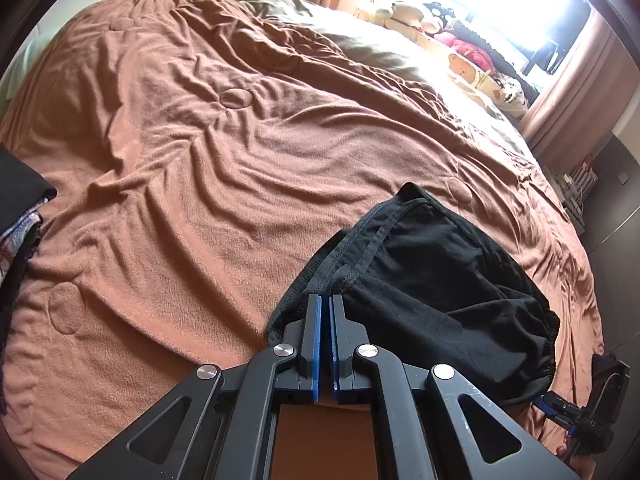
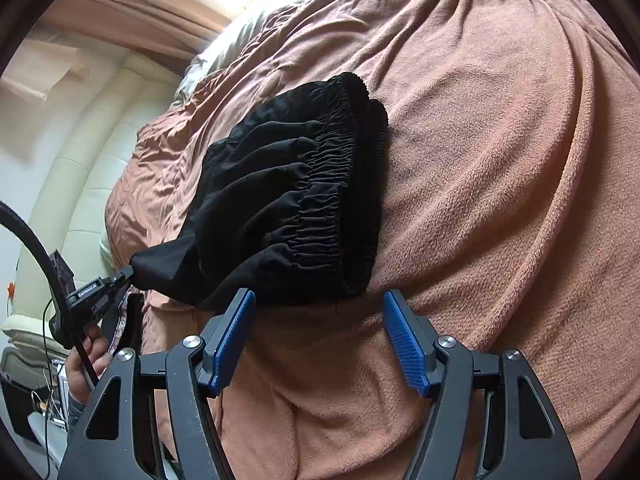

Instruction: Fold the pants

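A bed covered by a rumpled brown blanket [image 1: 192,184] fills both views, with a bright curtained window [image 1: 480,4] at the upper right of the left view. One pair of black pants [image 1: 440,272] lies bunched at lower right there. The left tongs [image 1: 325,300] are clenched on a pants corner, while the right tongs [image 2: 318,300] gape apart, empty, just below the waistband [image 2: 328,208].

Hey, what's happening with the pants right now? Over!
Left gripper shut on pants corner. Right gripper open beside waistband, empty. Pants bunched on blanket. Nothing blocking.
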### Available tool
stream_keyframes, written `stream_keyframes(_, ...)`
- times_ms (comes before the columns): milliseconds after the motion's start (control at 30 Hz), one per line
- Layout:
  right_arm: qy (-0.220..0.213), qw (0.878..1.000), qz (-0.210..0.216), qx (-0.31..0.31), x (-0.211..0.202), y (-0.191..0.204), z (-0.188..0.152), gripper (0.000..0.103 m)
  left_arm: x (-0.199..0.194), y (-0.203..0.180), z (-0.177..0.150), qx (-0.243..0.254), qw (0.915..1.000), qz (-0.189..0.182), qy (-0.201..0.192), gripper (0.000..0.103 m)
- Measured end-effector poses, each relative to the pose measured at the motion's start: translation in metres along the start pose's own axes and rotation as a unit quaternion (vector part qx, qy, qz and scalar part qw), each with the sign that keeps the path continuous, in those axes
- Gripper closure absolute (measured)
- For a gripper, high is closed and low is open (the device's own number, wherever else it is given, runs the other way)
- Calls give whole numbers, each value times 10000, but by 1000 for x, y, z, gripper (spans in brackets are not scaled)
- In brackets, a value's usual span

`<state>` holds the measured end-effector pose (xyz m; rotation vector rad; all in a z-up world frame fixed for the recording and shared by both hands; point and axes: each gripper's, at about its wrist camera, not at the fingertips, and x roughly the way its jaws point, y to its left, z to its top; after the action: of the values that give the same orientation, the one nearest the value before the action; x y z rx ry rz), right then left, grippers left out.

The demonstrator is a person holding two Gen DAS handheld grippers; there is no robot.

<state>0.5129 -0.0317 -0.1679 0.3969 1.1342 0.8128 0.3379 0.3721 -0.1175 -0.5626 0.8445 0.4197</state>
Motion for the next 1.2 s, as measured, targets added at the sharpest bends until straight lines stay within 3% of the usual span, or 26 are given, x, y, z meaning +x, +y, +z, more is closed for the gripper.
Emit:
stream_keyframes(200, 59, 9999, 92, 85, 14, -4, 5, 40, 10, -8, 13, 156, 9999, 9, -58, 99)
stream_keyframes(233, 50, 9999, 77, 72, 15, -3, 5, 44, 14, -8, 14, 162, 9999, 40, -44, 99)
stream_keyframes(300, 95, 9999, -75, 37, 17, -3, 6, 63, 23, -7, 15, 162, 9998, 106, 6, 99)
stream_keyframes(433, 101, 9999, -37, 61, 16, -1, 5, 70, 44, 0, 11, 82, 9996, 111, 232, 99)
stream_keyframes(500, 75, 9999, -79, -43, 15, 3, 4, 70, 48, 5, 6, 30, 9993, 133, 346, 92)
stream_keyframes(633, 102, 9998, -118, -104, 16, 5, 2, 70, 38, 13, -2, -4, 9996, 133, 257, 40)
stream_keyframes(667, 110, 9999, -98, -76, 15, 4, 2, 70, 33, 15, -4, 25, 9997, 142, 182, 36)
stream_keyframes(967, 138, 9999, -95, -34, 17, 4, 6, 69, 5, 29, -17, 296, 9994, -25, 185, 36)
stream_keyframes(1200, 157, 9998, -102, -19, 18, 3, 7, 69, 11, 30, -32, 575, 9975, 52, 409, 36)
